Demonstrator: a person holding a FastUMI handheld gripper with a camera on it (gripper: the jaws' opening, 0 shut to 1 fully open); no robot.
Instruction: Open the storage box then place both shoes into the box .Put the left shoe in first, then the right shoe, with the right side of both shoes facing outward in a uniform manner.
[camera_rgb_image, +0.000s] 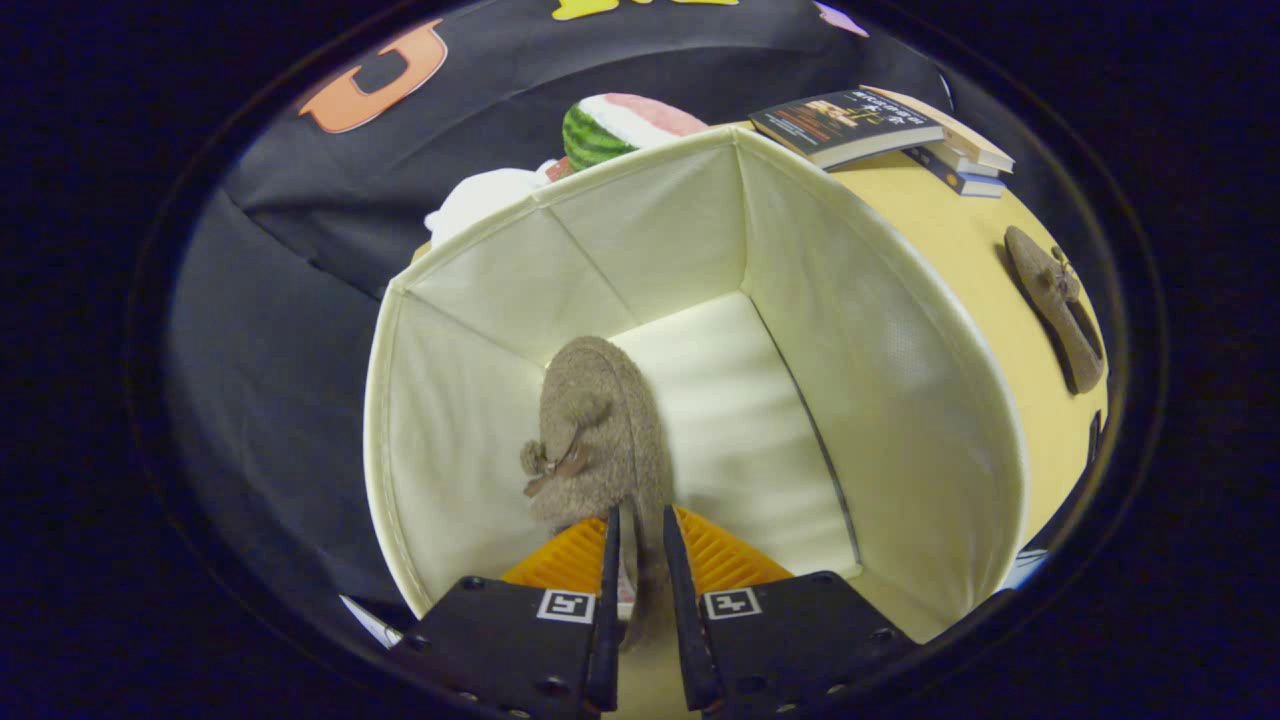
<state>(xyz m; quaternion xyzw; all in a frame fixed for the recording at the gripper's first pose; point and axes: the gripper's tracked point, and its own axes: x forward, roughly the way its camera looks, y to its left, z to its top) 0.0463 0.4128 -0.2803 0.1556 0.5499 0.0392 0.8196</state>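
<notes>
A cream fabric storage box stands open on the yellow table, and I look down into it. My gripper is shut on the heel rim of a fuzzy grey-brown shoe with a small bow, held inside the box near its left wall, toe pointing away from the fingers. The shoe lies turned on its side, its opening and bow facing left. Whether it touches the box floor I cannot tell. A second matching shoe lies on the table outside the box, to its right.
A stack of books sits on the table beyond the box's far right corner. A watermelon-slice plush and a white soft thing lie behind the box's far wall. Black cloth hangs to the left.
</notes>
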